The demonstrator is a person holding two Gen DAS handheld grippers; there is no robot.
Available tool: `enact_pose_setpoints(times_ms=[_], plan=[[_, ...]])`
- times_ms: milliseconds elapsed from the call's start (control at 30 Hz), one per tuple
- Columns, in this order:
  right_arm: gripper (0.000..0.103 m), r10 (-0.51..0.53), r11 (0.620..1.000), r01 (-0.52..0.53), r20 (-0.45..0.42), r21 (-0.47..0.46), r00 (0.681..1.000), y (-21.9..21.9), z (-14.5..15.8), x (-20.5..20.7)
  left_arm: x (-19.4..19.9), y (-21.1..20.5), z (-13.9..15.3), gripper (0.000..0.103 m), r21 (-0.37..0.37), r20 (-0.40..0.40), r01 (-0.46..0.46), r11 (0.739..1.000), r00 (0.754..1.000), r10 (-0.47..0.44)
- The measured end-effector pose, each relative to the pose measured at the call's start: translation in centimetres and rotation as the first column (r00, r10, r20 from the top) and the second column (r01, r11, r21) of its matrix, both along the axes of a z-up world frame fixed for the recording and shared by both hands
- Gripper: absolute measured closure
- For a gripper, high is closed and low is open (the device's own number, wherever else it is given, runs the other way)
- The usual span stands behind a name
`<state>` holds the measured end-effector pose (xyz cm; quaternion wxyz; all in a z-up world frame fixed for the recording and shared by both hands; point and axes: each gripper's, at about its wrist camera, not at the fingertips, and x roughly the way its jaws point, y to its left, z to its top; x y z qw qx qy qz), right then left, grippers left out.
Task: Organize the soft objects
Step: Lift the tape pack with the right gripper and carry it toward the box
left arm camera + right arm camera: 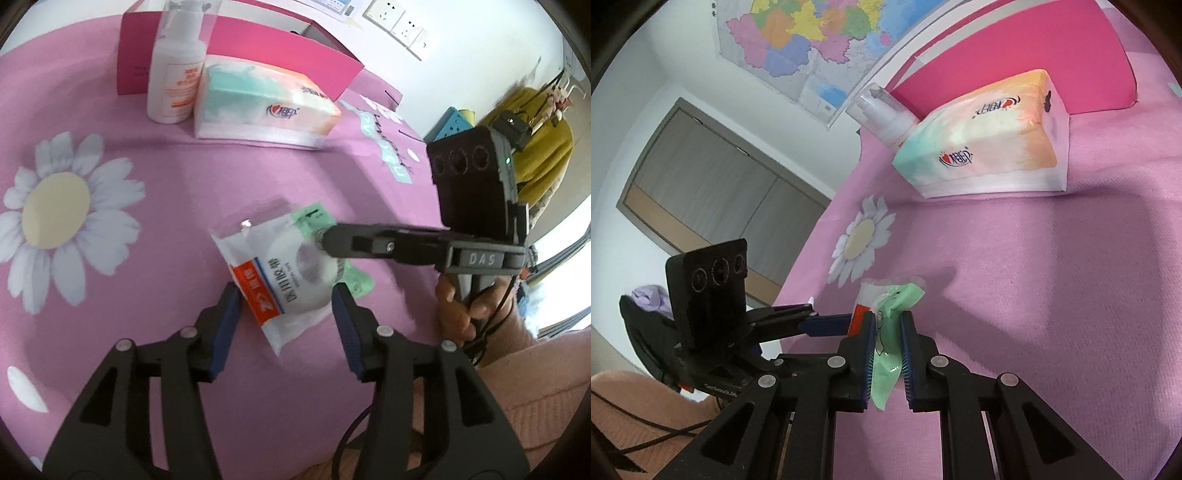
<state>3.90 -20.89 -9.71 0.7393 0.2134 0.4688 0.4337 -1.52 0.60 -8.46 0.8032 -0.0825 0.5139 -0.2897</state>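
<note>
A: From the left wrist, what's there?

B: A pink cloth with a white daisy print [62, 210] covers the surface. On it, just ahead of the left gripper [286, 295], lies a clear packet holding a roll of white medical tape [284, 273], with an orange and blue label. The blue-padded fingers [229, 317] stand either side of the packet, parted, and do not press on it.

A: And the other gripper?

B: The right gripper [325, 240] reaches in from the right side, a hand [461, 299] on its handle and a pink sleeve [535, 387] behind. Its tip meets the far edge of the packet, over a green sachet [354, 277] that sticks out beneath. Further back stand a white pump bottle [175, 81], a soft pack of tissues [266, 103] just beside it, and a magenta box [280, 48] behind both.

A: The right wrist view?

B: There the right gripper [888, 339] is clenched on the green sachet [886, 354], which hangs pinched between the blue pads, its upper part crumpled. The left gripper [827, 321] comes in from the left, its tip by the orange edge of the tape packet [857, 314]. The tissue pack [990, 144] lies well beyond, with the bottle [886, 114] behind it and a map [812, 40] on the wall.
</note>
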Motion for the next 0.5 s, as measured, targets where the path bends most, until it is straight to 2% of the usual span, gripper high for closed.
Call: enact_pose_setpoints(times_ms=[67,233,500], plan=[[0.091,-0.001,1.000,0.001,-0.011,0.000,1.000,-0.1,-0.1,0.1,0.2,-0.3,0.1,0.053,0.007,0.002,-0.016,1.000,1.000,0.016],[0.090,-0.015,1.000,0.015,-0.001,-0.017,1.000,-0.5,0.2,0.4,0.8,-0.5,0.6,0.073,0.037,0.015,-0.045,0.998,0.999,0.044],[0.091,-0.029,1.000,0.029,0.044,0.003,0.999,-0.9,2.1,0.2,0.7,-1.2,2.7,0.075,0.082,0.087,-0.055,0.995,0.995,0.048]])
